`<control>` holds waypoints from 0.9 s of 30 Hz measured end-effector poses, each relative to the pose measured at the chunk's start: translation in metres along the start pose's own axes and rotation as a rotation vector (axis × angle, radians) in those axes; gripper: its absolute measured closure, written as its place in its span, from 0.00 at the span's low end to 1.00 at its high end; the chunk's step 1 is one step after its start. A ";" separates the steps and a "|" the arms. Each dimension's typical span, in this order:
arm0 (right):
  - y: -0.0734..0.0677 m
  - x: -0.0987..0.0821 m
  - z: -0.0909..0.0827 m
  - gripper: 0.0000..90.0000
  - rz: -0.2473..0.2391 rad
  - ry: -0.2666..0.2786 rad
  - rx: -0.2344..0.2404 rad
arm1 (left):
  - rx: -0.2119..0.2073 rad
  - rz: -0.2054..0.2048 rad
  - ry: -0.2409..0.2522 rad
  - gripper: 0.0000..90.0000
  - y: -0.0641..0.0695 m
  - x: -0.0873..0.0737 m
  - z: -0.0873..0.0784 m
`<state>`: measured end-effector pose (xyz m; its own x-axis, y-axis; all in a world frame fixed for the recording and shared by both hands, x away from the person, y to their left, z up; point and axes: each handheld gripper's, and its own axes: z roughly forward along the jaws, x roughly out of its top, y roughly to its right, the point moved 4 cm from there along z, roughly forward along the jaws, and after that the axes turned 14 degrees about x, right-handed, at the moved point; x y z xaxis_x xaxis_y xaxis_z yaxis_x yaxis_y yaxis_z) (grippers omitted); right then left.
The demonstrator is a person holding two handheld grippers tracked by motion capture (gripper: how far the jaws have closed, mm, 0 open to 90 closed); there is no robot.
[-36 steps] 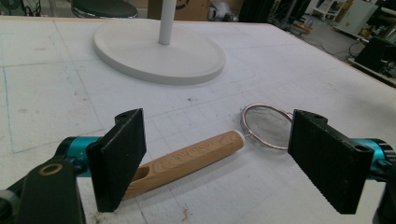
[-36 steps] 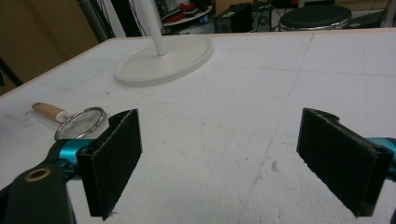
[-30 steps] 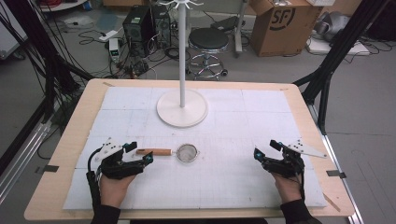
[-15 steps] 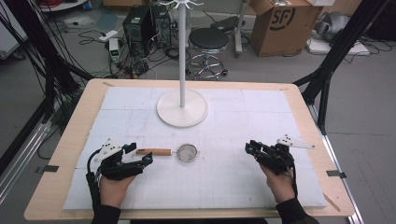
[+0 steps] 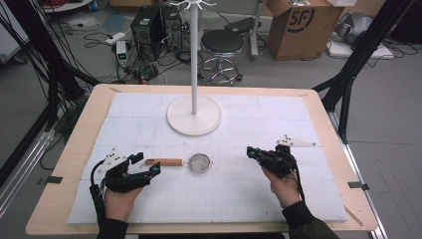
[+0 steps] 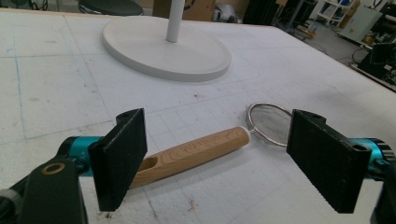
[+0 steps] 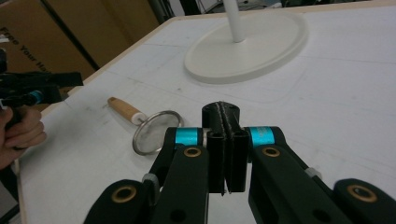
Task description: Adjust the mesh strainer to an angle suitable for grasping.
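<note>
A small metal strainer with a wooden handle lies on the white mat, near the front and left of centre. My left gripper rests just left of the handle's end, open. In the left gripper view its jaws stand wide apart, with the handle lying on the mat between and beyond them, untouched. My right gripper is to the right of the strainer, apart from it. Its jaws have just been closing and are pressed together with nothing between them. The strainer lies ahead of it to the left.
A white stand with a round base and a thin pole rises behind the strainer at mid-table. The mat covers a wooden table. A stool, a cardboard box and cables are on the floor beyond the far edge.
My right gripper has moved left toward the strainer and its jaws have gone from wide open to shut. The left gripper and the strainer have stayed put.
</note>
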<state>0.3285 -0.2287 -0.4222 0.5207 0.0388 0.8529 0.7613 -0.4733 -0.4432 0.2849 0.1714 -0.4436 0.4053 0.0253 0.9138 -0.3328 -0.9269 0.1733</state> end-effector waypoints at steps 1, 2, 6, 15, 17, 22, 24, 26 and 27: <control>0.000 0.000 0.000 0.99 0.000 0.000 0.000 | 0.003 0.000 0.002 0.23 0.000 0.000 0.000; -0.002 0.002 0.004 0.99 -0.002 -0.003 0.009 | 0.006 0.002 0.004 0.23 0.000 0.000 -0.001; -0.006 0.010 0.026 0.99 0.016 -0.025 0.041 | 0.003 -0.002 0.012 0.23 -0.001 0.001 -0.002; -0.012 0.021 0.061 0.99 0.038 -0.064 0.077 | 0.000 0.001 0.011 0.23 0.000 0.001 -0.001; -0.014 0.023 0.069 0.99 0.042 -0.071 0.087 | 0.000 0.001 0.009 0.23 0.000 0.001 -0.001; -0.020 0.028 0.091 0.99 0.054 -0.109 0.109 | -0.005 -0.002 0.014 0.23 0.000 0.001 -0.002; -0.022 0.030 0.096 0.99 0.062 -0.109 0.122 | -0.002 -0.005 0.010 0.23 -0.001 0.001 -0.001; -0.029 0.033 0.111 0.99 0.087 -0.108 0.153 | -0.001 -0.010 0.010 0.23 -0.001 0.001 -0.001; -0.031 0.034 0.117 0.99 0.078 -0.113 0.152 | -0.002 -0.009 0.012 0.23 -0.001 0.001 -0.001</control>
<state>0.3680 -0.1100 -0.4118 0.6142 0.1100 0.7815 0.7619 -0.3407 -0.5508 0.2846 0.1733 -0.4427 0.3983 0.0377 0.9165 -0.3311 -0.9259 0.1820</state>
